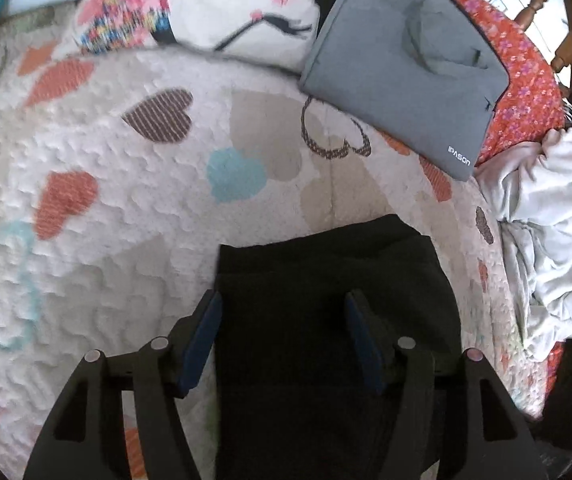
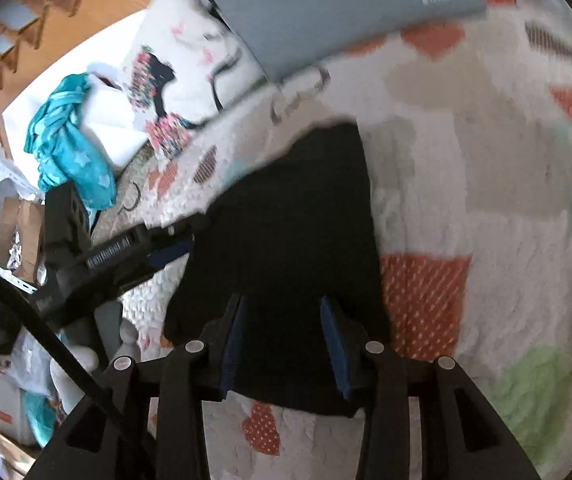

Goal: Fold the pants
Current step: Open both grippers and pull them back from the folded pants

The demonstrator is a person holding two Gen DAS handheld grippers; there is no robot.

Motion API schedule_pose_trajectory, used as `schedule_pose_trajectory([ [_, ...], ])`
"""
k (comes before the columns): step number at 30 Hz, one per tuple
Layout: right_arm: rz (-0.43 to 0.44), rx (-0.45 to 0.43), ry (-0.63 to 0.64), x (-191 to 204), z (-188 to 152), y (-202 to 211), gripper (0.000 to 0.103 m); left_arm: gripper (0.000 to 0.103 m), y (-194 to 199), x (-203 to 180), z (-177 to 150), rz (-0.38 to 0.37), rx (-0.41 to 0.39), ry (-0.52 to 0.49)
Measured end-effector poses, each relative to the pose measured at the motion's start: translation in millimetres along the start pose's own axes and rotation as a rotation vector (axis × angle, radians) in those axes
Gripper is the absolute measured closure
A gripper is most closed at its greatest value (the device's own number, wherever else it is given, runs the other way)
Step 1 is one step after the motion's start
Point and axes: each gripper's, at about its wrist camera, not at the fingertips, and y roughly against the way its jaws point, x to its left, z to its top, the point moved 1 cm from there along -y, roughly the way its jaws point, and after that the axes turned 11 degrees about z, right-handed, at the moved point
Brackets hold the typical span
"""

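Observation:
The black pants (image 1: 326,320) lie folded into a narrow stack on the heart-patterned quilt (image 1: 105,200). My left gripper (image 1: 283,300) is open, its blue pads on either side of the pants' near part, just above the cloth. In the right wrist view the same pants (image 2: 294,240) lie on the quilt (image 2: 486,240). My right gripper (image 2: 281,304) is open over the pants' near end. The left gripper (image 2: 169,252) shows at the pants' left edge in that view.
A grey laptop sleeve (image 1: 406,64) lies at the far side, next to a white printed pillow (image 1: 225,4). A pale crumpled cloth (image 1: 558,220) and red floral fabric (image 1: 526,80) are to the right. A teal cloth (image 2: 69,140) lies left, off the bed's edge with clutter below.

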Motion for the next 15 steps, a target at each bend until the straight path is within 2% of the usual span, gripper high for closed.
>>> schedule_pose_trajectory([
  [3,-0.101,-0.11,0.123,22,-7,32,0.059,0.041,39,0,-9,0.066,-0.126,-0.033],
  [5,-0.238,-0.223,0.245,40,-24,56,0.041,0.041,67,-7,-18,0.14,-0.238,-0.067],
  [7,-0.372,-0.372,0.352,55,-48,80,0.015,0.039,98,-13,-28,0.224,-0.367,-0.092],
  [9,-0.407,-0.479,0.374,57,-65,98,0.0,0.029,130,-17,-45,0.307,-0.505,-0.098],
  [11,-0.394,-0.484,0.347,50,-70,103,0.0,0.004,151,-14,-66,0.376,-0.59,-0.06],
  [13,-0.417,-0.406,0.26,33,-66,103,0.0,0.001,168,-7,-86,0.412,-0.637,-0.002],
  [15,-0.45,-0.356,0.244,27,-65,101,0.005,0.001,181,-3,-106,0.42,-0.661,0.028],
])
